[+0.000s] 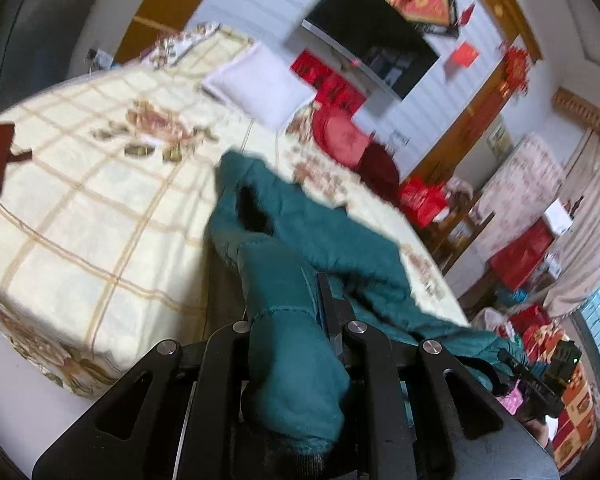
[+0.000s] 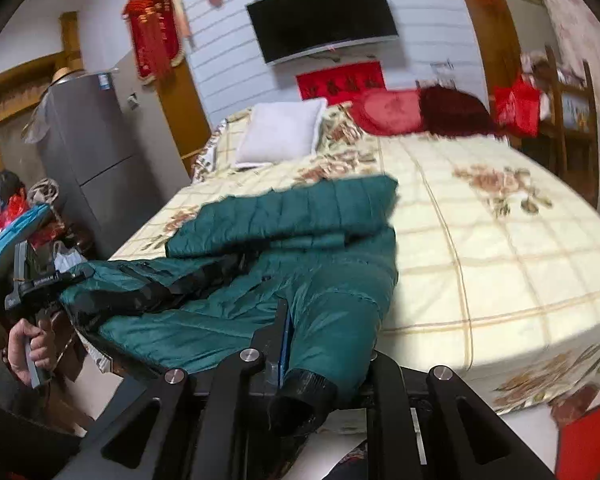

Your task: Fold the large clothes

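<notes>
A dark green quilted jacket (image 2: 260,240) with black trim lies spread on the bed (image 2: 480,240), partly over its near edge. My right gripper (image 2: 320,320) is shut on one sleeve near its black cuff (image 2: 304,396). My left gripper (image 1: 284,292) is shut on the other green sleeve (image 1: 292,340), with the jacket body (image 1: 320,236) trailing away across the bed (image 1: 80,200). The left gripper also shows at the far left of the right wrist view (image 2: 72,276), held by a hand.
A white pillow (image 2: 280,132) and red cushions (image 2: 420,112) lie at the head of the bed. A grey fridge (image 2: 84,152) stands to the left. A TV (image 2: 324,16) hangs on the wall. Red bags and clutter (image 1: 532,248) fill the room's side.
</notes>
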Tool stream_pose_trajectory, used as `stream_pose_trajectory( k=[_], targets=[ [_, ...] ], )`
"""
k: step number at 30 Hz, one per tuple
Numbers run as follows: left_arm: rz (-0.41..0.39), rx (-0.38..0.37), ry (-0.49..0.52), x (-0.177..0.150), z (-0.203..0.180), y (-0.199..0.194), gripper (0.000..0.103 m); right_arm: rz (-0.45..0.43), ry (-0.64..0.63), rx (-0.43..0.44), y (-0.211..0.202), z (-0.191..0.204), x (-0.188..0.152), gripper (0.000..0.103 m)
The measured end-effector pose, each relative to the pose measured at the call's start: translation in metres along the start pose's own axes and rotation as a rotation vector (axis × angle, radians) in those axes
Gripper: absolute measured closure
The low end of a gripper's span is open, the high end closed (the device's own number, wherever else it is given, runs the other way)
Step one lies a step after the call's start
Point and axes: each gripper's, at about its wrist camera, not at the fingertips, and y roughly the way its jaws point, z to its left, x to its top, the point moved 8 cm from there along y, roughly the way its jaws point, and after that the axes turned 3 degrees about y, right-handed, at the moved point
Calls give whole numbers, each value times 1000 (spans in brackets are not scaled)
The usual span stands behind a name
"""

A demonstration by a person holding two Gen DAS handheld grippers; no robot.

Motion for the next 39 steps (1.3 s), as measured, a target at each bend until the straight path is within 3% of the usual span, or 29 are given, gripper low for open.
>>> stream_pose_trajectory(
  k=[9, 12, 14, 20, 24, 31, 39],
  targets=[
    [-113, -78, 101, 38, -49, -35, 89, -145, -81, -24, -44, 11, 55, 89],
    [-121, -52, 147, 46, -55, -25, 89, -162, -79, -24, -38, 5, 69, 89],
    [-108, -26, 114, 53, -48, -10, 89, -162, -59, -11, -27, 2, 77, 89],
    [-77, 51, -10, 80, -15, 45, 89, -157, 15, -13, 38, -12, 111, 89],
    [-11, 125, -79, 103, 10, 104, 89, -118, 54, -32, 93, -23, 134, 89],
    [59, 274, 2, 114, 49, 204, 89, 54, 166, -79, 216, -59, 151, 89],
    [147, 407, 48, 103, 85, 272, 86, 153, 188, -159, 303, -85, 138, 89]
  ],
)
